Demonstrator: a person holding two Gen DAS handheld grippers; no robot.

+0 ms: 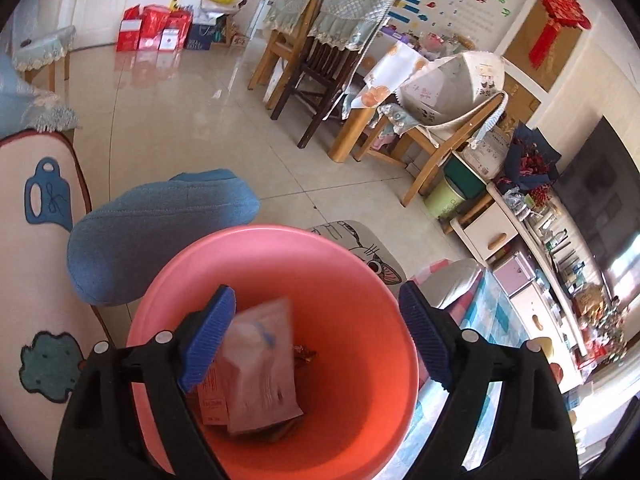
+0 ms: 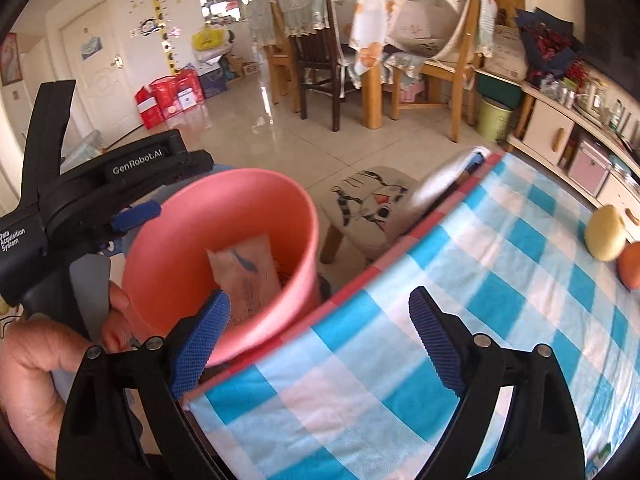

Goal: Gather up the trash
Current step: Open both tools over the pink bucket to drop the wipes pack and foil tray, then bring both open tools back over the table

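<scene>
Blue-padded left claw (image 1: 316,336) gapes wide over the pink bin (image 1: 276,248), pale wrapper (image 1: 260,364) lying loose inside with other trash; right claw (image 2: 320,340) hangs equally wide, empty, above the checked bench (image 2: 460,280) edge.

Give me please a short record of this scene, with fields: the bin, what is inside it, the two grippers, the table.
bin: pink bin, standing beside the table edge
contents: pale wrapper blurred, above other packets at the bottom
left gripper: open above the bin mouth, nothing pressed between its pads
right gripper: open, empty, over the table edge next to the bin
table: blue and white checked cloth; a pale round fruit and an orange one at the far side
</scene>
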